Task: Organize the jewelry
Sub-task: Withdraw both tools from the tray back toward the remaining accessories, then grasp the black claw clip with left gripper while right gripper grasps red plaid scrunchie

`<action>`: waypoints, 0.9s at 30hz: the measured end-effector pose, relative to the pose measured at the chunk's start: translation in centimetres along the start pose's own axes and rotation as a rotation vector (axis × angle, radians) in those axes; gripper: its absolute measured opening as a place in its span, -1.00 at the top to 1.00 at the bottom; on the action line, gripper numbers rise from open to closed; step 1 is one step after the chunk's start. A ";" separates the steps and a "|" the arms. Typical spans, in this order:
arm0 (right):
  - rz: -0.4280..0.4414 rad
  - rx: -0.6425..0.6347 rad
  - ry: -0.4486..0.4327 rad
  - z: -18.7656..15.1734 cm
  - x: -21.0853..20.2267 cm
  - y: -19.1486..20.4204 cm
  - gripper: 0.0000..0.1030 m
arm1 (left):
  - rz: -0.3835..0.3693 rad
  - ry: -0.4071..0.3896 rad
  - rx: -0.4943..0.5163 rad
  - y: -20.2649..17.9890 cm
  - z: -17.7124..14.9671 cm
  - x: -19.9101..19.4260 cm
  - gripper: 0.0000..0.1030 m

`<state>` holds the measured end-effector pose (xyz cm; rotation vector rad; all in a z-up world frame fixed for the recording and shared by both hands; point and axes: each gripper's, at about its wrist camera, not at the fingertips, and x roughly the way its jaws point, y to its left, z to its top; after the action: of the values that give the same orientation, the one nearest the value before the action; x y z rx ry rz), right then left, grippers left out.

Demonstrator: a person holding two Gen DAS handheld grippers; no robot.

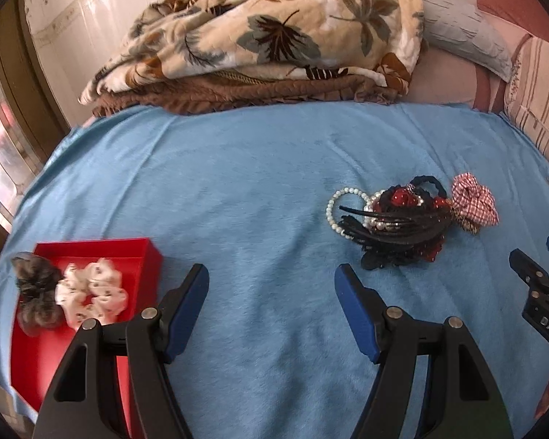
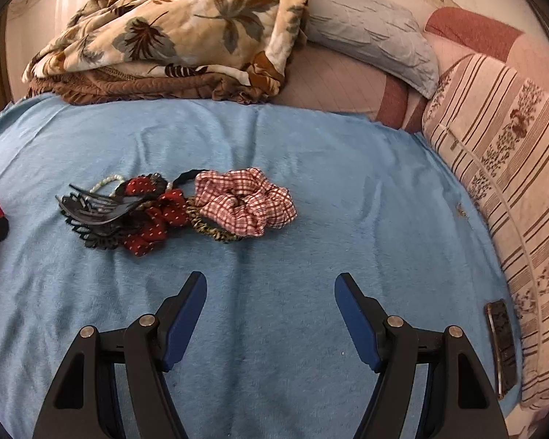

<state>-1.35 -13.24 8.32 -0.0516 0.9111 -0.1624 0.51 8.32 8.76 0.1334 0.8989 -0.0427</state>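
Two scrunchies (image 1: 73, 298) lie in one red tray (image 1: 91, 252).

The blue cover (image 1: 260, 190) is a soft, matt, short-napped cloth. The red tray (image 1: 91, 252) looks like smooth, matt plastic. In it lie a white printed scrunchie (image 1: 91, 294) and a sheer grey-brown scrunchie (image 1: 34, 294). The black hair claw (image 1: 391, 226) is glossy plastic; the pearl bracelet (image 1: 335, 210) shines. The checked scrunchie (image 2: 245, 201) is woven cotton-like cloth. The leaf-print blanket (image 2: 172, 33) looks plush.
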 end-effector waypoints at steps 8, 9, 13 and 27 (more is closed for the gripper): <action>0.261 0.206 0.015 1.3 2.8 -4.0 -0.48 | -0.112 0.073 -0.058 -1.5 2.0 4.2 -0.37; 0.284 0.221 0.013 1.5 3.1 -4.1 -0.48 | -0.131 0.081 -0.066 -1.6 2.1 4.5 -0.37; 0.355 0.260 0.016 2.4 4.8 -4.3 -0.48 | -0.241 0.100 -0.111 -2.4 2.6 5.8 -0.37; 0.430 0.329 0.110 2.8 9.5 -3.6 0.71 | -0.294 0.129 -0.159 -3.2 2.4 6.1 0.67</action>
<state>6.17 -18.45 2.99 0.4595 0.9745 0.0879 5.90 4.93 5.14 -0.1463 1.0418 -0.2381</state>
